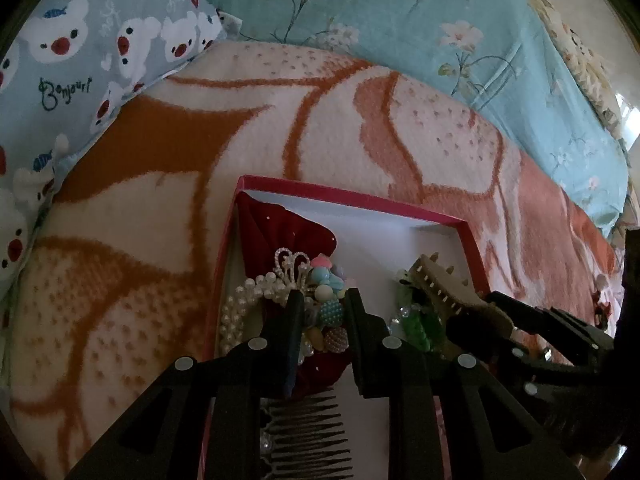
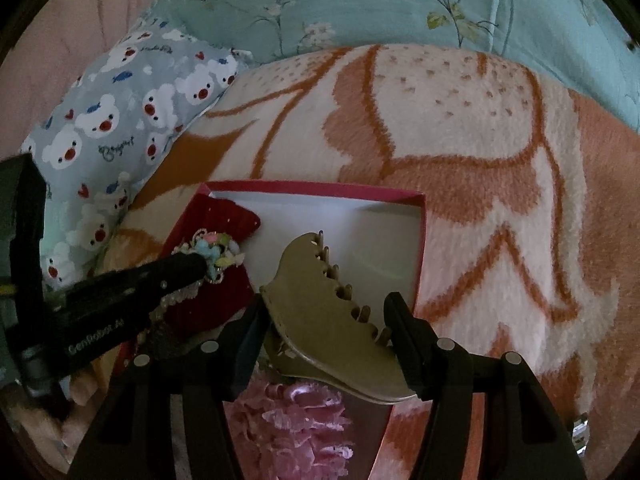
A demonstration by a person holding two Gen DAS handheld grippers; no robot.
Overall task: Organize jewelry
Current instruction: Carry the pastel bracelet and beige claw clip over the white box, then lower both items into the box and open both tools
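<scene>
The left gripper (image 1: 322, 300) is sitting in the lower middle of the left wrist view, its two fingers pressing on a cluster of pastel beads (image 1: 327, 298), so this claw is pinching the beaded ornament. The ornament is lying on a dark red velvet piece (image 1: 276, 232) inside the red box (image 1: 352, 194), on the left part of the box. A string of white pearls (image 1: 240, 304) is lying just beside it, to the left, and a dark comb (image 1: 308, 432) is showing at the bottom edge of the frame, between the fingers' bases.

The right gripper (image 2: 326, 320) is occupying the lower middle of the right wrist view. Its fingers are standing rather wide, and they are clamping a beige hair claw clip (image 2: 320, 308) from both sides; the clip is being held tilted over the white floor of the box, near its right wall. In the left wrist view the same clip is appearing at the right of the box, next to some green glassy beads (image 1: 420, 324).

A pink fabric flower (image 2: 296, 428) is lying at the bottom of the right wrist view. The box is resting on an orange and white blanket (image 1: 160, 208), with a bear-print pillow (image 1: 80, 40) in the upper left.
</scene>
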